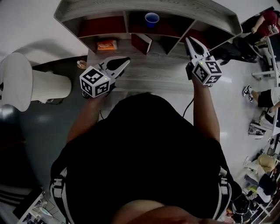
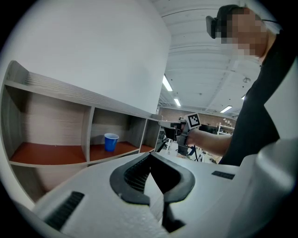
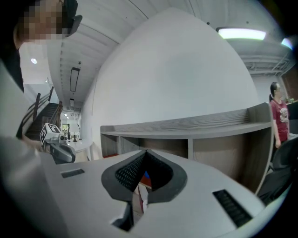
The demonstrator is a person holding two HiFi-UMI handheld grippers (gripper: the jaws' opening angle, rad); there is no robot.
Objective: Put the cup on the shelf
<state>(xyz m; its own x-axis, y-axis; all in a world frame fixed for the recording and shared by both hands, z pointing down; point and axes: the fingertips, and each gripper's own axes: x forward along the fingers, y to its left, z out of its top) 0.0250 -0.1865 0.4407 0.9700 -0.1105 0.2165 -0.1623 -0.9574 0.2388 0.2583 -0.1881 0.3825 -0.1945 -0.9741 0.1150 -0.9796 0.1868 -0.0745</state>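
The left gripper [image 1: 126, 61] is hovering over the desk [image 1: 153, 72], jaws meeting at the tips and gripping nothing. Beyond it, the cup [image 1: 152, 19] is standing upright in the middle bay of the shelf [image 1: 131, 8], well apart from both grippers. The right gripper [image 1: 188, 40] is pointing toward the shelf's right bay, jaws pressed together, likewise empty. The placing is looking done; the next move is probably calling only for drawing both grippers clear without nudging the shelf.

One shelf [image 1: 87, 11] holds one blue cup [image 1: 152, 19], one orange packet [image 1: 107, 44] and one red box [image 1: 141, 43]. Before the shelf: one left hand-held gripper [image 1: 127, 60], one right hand-held gripper [image 1: 188, 40].
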